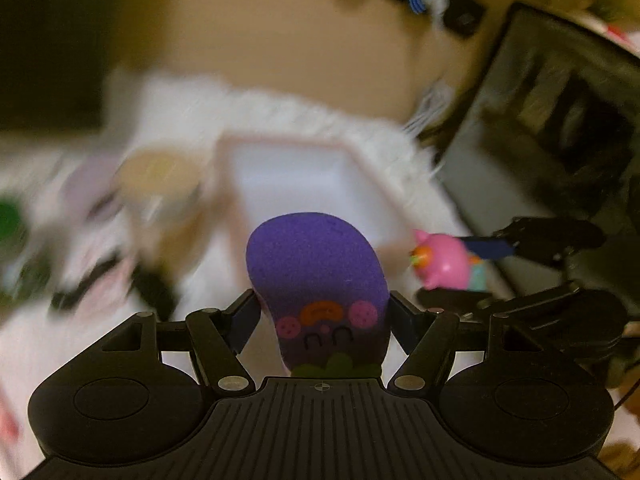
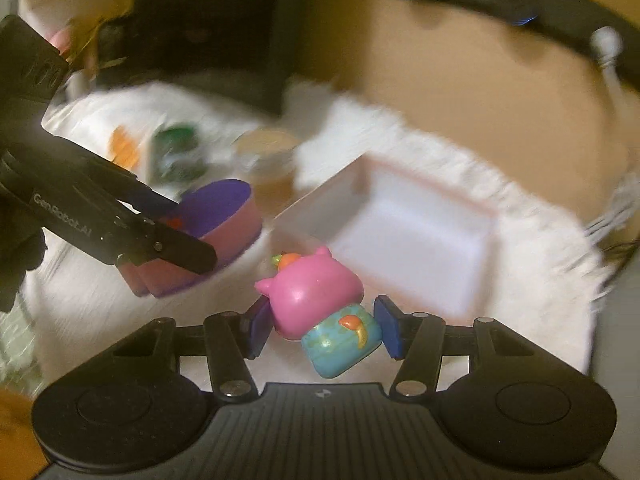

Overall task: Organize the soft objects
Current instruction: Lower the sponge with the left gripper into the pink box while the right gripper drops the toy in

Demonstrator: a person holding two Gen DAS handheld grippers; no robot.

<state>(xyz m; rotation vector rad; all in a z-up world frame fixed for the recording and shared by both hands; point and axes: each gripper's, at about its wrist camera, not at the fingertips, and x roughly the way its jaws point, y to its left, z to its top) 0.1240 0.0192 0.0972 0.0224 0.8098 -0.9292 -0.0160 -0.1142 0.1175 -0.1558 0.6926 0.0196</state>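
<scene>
Eggplant sponge (image 1: pixel 316 280): likely light, squashy foam; left gripper (image 1: pixel 320 322) pinched its lower sides, aloft before the white bin (image 1: pixel 360 152).
Pink piggy toy (image 2: pixel 316 300): probably smooth, slippery; right gripper (image 2: pixel 320 330) pinched its teal body beside that bin.

My left gripper (image 1: pixel 320 320) clamped the purple foam eggplant (image 1: pixel 316 280), its smiling, pink-cheeked face toward the camera and its green stem end nearest me. My right gripper (image 2: pixel 320 330) pinched the pink pig figure (image 2: pixel 316 304), tilted leftward in a teal outfit, just before the white tray (image 2: pixel 404 232).
</scene>
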